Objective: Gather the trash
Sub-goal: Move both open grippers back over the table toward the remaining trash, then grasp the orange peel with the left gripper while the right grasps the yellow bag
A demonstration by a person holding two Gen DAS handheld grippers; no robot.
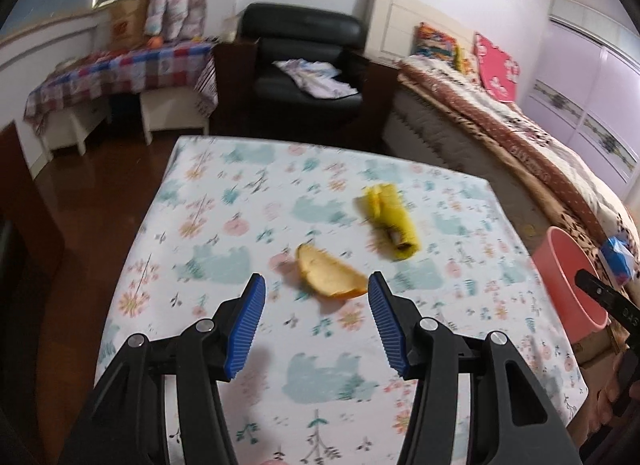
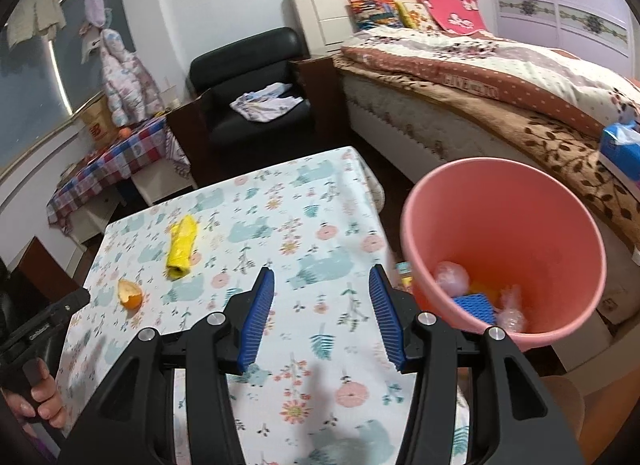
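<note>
An orange peel [image 1: 330,273] lies on the floral tablecloth [image 1: 240,225], just ahead of my left gripper [image 1: 316,285], which is open and empty with the peel between and slightly beyond its blue fingertips. A yellow rolled wrapper [image 1: 392,221] lies farther right. In the right wrist view the peel [image 2: 129,293] and the wrapper [image 2: 182,243] sit at the table's left. My right gripper [image 2: 321,279] is open and empty above the table, beside a pink bin [image 2: 504,201] holding several pieces of trash.
The pink bin [image 1: 568,277] stands off the table's right edge. A bed [image 2: 500,77] lies to the right, with a blue tissue pack [image 2: 620,149] on it. A black armchair [image 1: 304,61] and a checkered side table [image 1: 120,69] stand behind.
</note>
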